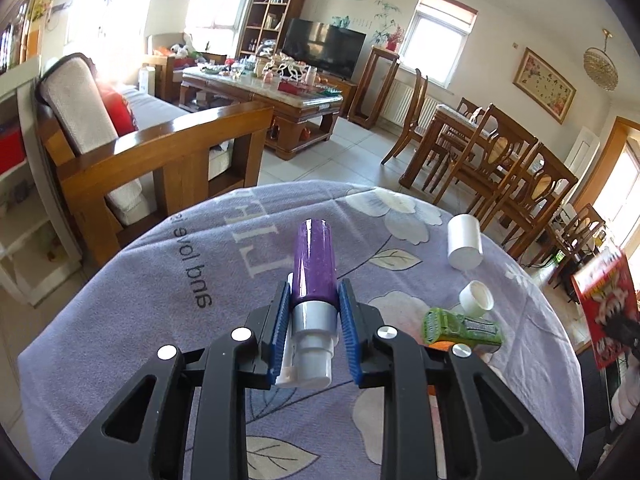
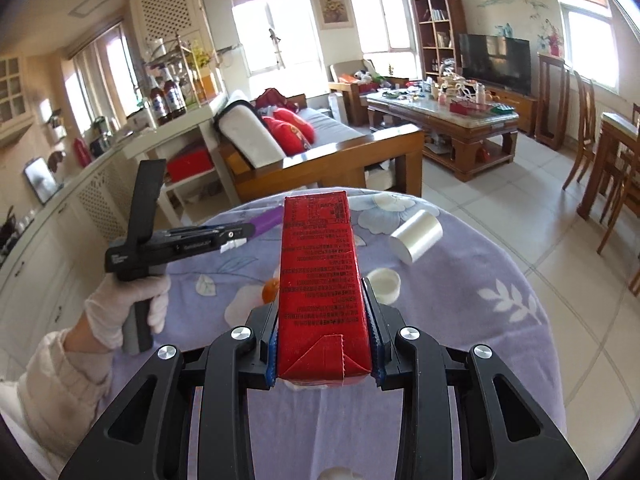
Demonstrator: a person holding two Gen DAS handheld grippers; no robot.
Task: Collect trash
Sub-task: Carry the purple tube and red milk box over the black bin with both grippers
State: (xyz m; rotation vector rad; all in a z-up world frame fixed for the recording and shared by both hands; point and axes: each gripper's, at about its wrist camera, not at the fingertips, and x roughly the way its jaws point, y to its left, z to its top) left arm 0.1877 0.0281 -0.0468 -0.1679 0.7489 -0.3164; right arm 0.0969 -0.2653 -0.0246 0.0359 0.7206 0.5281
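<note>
Left claw clenched on purple pump bottle, blue pads pressing the silver collar; long axis straight out along the fingers, pump end toward camera, purple end forward over the desk

Right claw clenched on red carton, gripped near its folded base, long axis likewise running forward and away; carton apparently lifted clear of the cloth

No bin or bag in either view, so drop-off direction cannot tell

Still lying on the lavender floral cloth: white cylinder on its side near far right edge, white cap nearer, crushed green package just beside the cap, something orange partly hidden behind the carton. All to the right of the left claw; from the right wrist view, cap and cylinder just right of and beyond the carton, so right hand judged nearer once emptied

Gloved left hand holding its gripper handle, cream sleeve below

Room: living area, tiled floor, wooden sofa with red cushions, cluttered coffee table, television, dining chairs at right, bright windows
</note>
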